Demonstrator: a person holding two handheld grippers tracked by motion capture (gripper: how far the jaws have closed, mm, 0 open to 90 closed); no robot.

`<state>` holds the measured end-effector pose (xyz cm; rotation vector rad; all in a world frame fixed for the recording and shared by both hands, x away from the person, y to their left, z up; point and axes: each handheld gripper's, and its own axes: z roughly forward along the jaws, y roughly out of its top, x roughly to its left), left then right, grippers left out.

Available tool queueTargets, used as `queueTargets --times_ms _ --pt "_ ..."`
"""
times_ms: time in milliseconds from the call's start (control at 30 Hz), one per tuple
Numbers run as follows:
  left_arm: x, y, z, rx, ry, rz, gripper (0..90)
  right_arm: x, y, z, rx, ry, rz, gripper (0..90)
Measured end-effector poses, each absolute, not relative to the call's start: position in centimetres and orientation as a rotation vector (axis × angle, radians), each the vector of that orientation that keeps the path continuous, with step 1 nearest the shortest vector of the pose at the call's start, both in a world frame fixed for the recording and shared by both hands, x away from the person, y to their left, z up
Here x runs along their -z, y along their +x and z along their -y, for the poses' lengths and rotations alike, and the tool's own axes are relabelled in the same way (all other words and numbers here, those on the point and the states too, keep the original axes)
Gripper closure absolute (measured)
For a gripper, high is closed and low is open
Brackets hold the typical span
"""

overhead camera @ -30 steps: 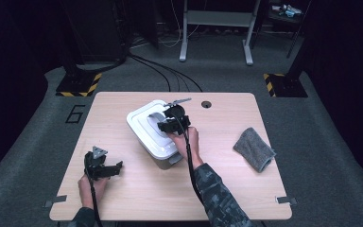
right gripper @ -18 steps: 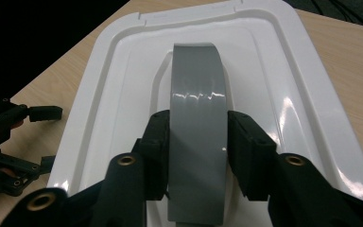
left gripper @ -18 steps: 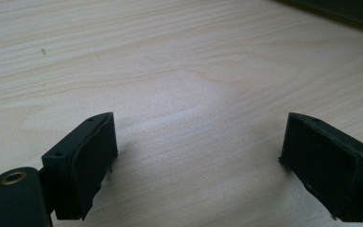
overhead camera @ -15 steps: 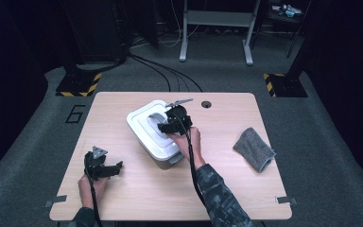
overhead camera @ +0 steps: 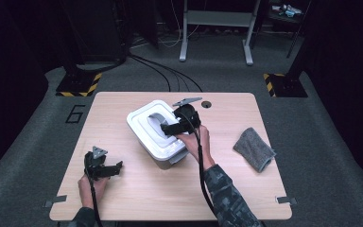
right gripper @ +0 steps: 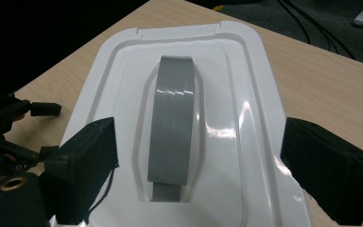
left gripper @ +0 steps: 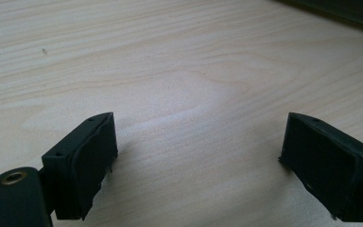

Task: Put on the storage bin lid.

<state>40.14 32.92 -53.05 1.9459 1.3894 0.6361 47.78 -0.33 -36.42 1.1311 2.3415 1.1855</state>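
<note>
The wooden table [overhead camera: 246, 189] takes up the centre of the high view, its far edge toward the top of the frame. A white plastic box [overhead camera: 157, 137] with a lid stands just left of the table's centre, turned at an angle to the table edges. The lid [right gripper: 246, 127] is seated on the box and has a recessed middle, and a grey handle [right gripper: 172, 125] lies flat in that recess, running up the middle of the right gripper view.

A grey cloth [overhead camera: 254, 148] lies crumpled near the right edge of the table, well apart from the box.

The right gripper [overhead camera: 166, 128] hangs over the right part of the lid in the centre of the high view. Its jaws have just been opening and now stand wide apart, one on each side of the handle, with no pad pressing on it.

The left gripper [overhead camera: 115, 169] rests at the lower left of the table, well apart from the box. Its jaws are spread wide over bare wood, with nothing between them.
</note>
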Motion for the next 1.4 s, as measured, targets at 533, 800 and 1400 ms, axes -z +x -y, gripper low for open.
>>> queueTargets --times_ms 533,800,1400 --pt "53.1 40.1 -32.9 -0.64 1.945 -1.39 11.0 35.2 44.0 6.2 -1.17 1.075 -2.267 0.2" --pt "53.1 40.1 -32.9 -0.641 1.944 -1.391 11.0 36.2 42.1 9.5 -1.142 1.071 -2.224 0.0" --pt "53.1 40.1 -32.9 -0.643 1.942 -1.394 11.0 45.0 38.8 16.2 -1.044 1.271 -2.174 0.0"
